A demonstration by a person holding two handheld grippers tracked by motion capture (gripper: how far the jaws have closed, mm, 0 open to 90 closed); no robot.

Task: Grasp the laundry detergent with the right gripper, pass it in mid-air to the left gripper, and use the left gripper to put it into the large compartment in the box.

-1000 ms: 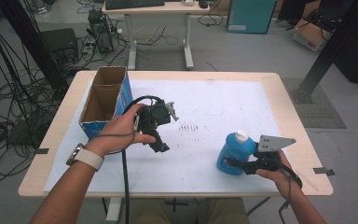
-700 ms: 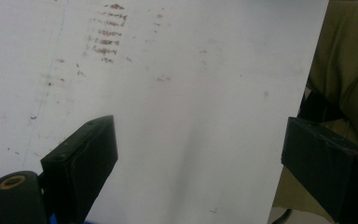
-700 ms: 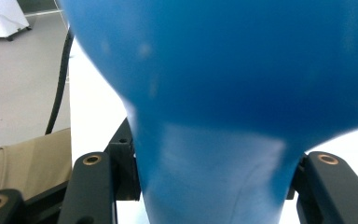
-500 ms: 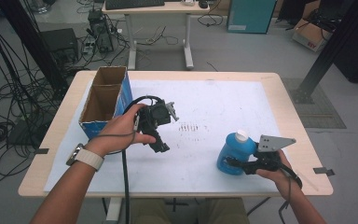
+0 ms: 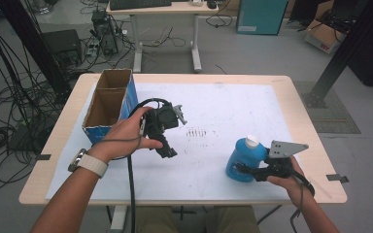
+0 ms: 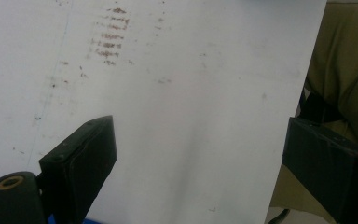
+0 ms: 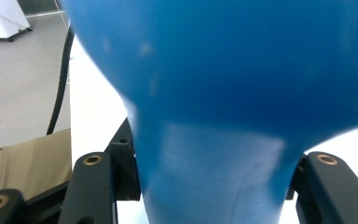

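A blue bottle [image 5: 243, 156] with a white cap stands on the white sheet at the front right. My right gripper [image 5: 246, 170] is shut on its lower part from the near side. In the right gripper view the blue bottle [image 7: 223, 70] sits close up, its narrow part pinched between the two black jaws of my right gripper [image 7: 209, 186]. My left gripper [image 5: 167, 148] is held in a hand above the sheet, left of centre. Its jaws stand wide apart in the left gripper view, where my left gripper [image 6: 205, 172] has only bare sheet between them.
An open cardboard box [image 5: 109, 99] with a blue side stands at the table's left. Brown smudge marks [image 5: 196, 132] lie mid-sheet, also seen as smudges [image 6: 109, 37] ahead of the left jaws. A black cable trails from the left gripper toward the front edge. The wooden table edge [image 5: 311, 136] borders the sheet.
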